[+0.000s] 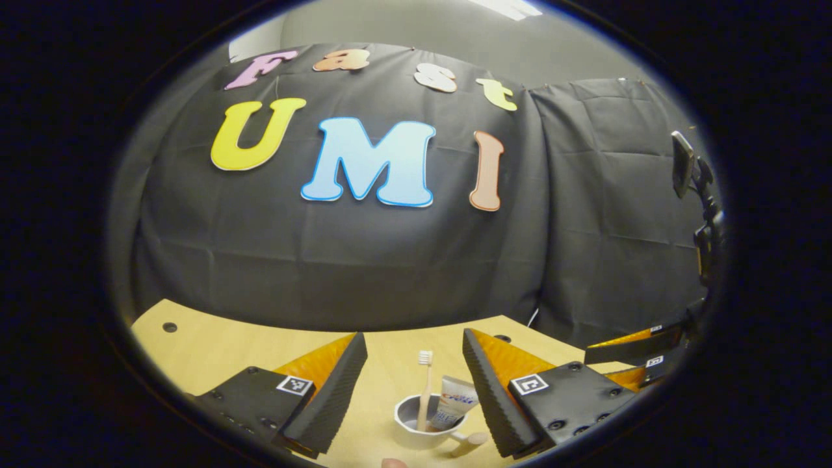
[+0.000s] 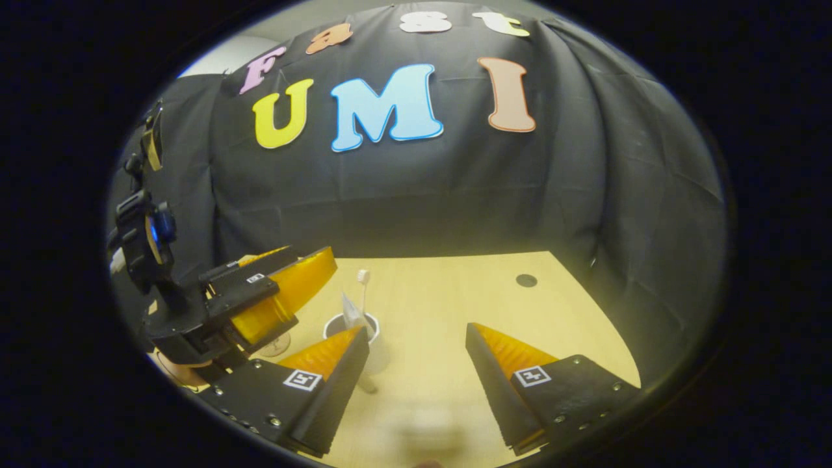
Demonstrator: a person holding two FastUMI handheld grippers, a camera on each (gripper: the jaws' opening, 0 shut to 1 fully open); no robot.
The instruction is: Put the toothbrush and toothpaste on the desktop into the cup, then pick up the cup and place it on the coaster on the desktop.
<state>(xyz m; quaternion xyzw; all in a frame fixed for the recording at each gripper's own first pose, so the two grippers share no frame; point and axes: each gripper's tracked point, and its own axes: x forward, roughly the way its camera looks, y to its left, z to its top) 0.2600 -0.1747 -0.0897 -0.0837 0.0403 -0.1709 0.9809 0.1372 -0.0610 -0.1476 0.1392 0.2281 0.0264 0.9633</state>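
Observation:
A white cup (image 1: 416, 426) stands on the wooden table (image 1: 214, 351), its handle (image 1: 471, 439) pointing right. A toothbrush (image 1: 424, 383) stands in it with the bristles up, beside a toothpaste tube (image 1: 456, 402). My left gripper (image 1: 414, 337) is open, and the cup sits low between its fingers without touching either. In the right gripper view the cup (image 2: 374, 327) is partly behind the left finger of my open right gripper (image 2: 416, 330), with the toothbrush (image 2: 363, 286) and toothpaste (image 2: 351, 309) sticking out. The left gripper (image 2: 305, 273) hovers just left of the cup.
The right gripper (image 1: 624, 361) shows at the far right of the left gripper view, under a clamp stand (image 1: 689, 169). A pale round outline (image 2: 276, 344), perhaps the coaster, lies under the left gripper. The table has a dark hole (image 2: 526, 281) near the black cloth wall.

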